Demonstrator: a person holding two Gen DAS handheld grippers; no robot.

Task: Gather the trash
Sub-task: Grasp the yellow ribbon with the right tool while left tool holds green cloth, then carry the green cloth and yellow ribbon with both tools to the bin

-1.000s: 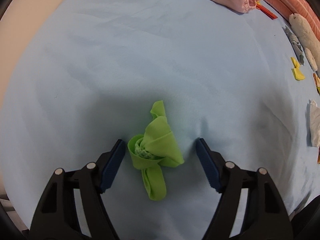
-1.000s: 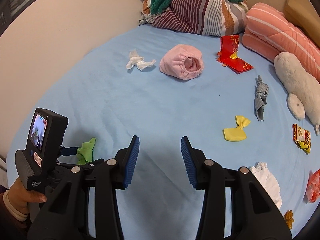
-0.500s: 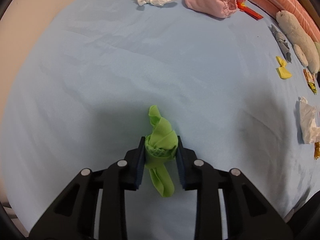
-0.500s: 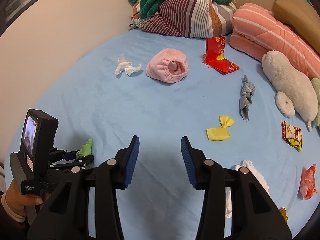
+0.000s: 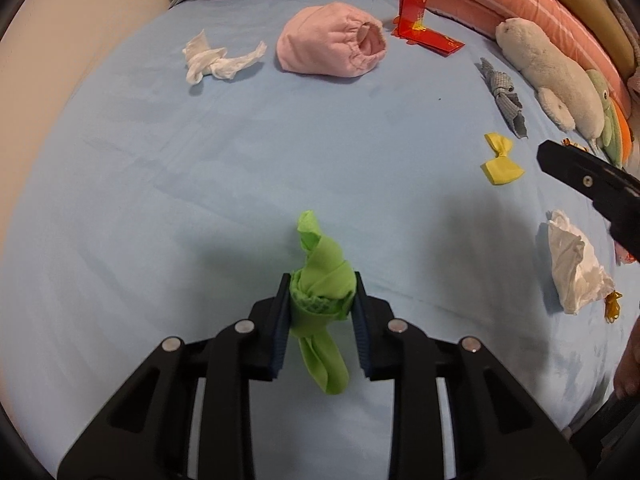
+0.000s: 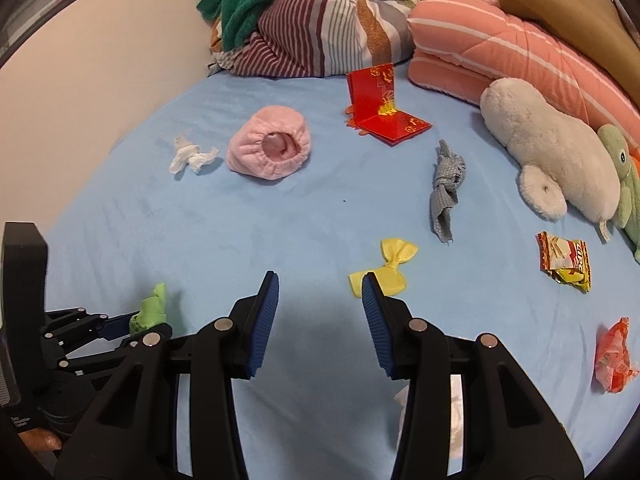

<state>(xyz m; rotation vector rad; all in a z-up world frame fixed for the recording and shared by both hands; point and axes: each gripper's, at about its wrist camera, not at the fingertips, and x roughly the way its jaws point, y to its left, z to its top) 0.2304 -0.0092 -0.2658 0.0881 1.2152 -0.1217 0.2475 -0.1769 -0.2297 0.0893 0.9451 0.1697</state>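
1. Green knotted cloth scrap [image 5: 322,292] sat clamped between the jaws of the left gripper [image 5: 320,308], one twisted end poking up, the other tail hanging below the pads. It appeared lifted just clear of the blue bed sheet [image 5: 160,184], shadow underneath.
2. Left jaws had just been closing, with the green scrap between them; pads pressed on both sides of the knot.
3. Right gripper [image 6: 320,312] hovered over the sheet, jaws apart, nothing between them. Yellow twisted scrap [image 6: 384,268] lay just beyond its right finger, not touched.
4. Step in hand, as judged: first pickup made, carry-off pending. No bin or bag visible in either view, so the drop point could not be told.
5. Next move likely called for keeping the grip firm on the soft knot while carrying, and lining the right jaws over the yellow scrap or the crumpled white tissue [image 5: 576,268] close by.
6. Other litter on the bed: white tissue [image 6: 192,156] by the pink fleece cap [image 6: 268,148], grey knotted cloth [image 6: 446,192], orange wrapper [image 6: 614,356], snack packet [image 6: 566,260], red card [image 6: 380,104].
7. Plush toy [image 6: 556,148] and folded bedding [image 6: 500,52] at the far edge, probably not trash.
8. Writing: the snack packet showed red lettering, too small and creased to read surely. Gold ornament on the red card, no legible text.
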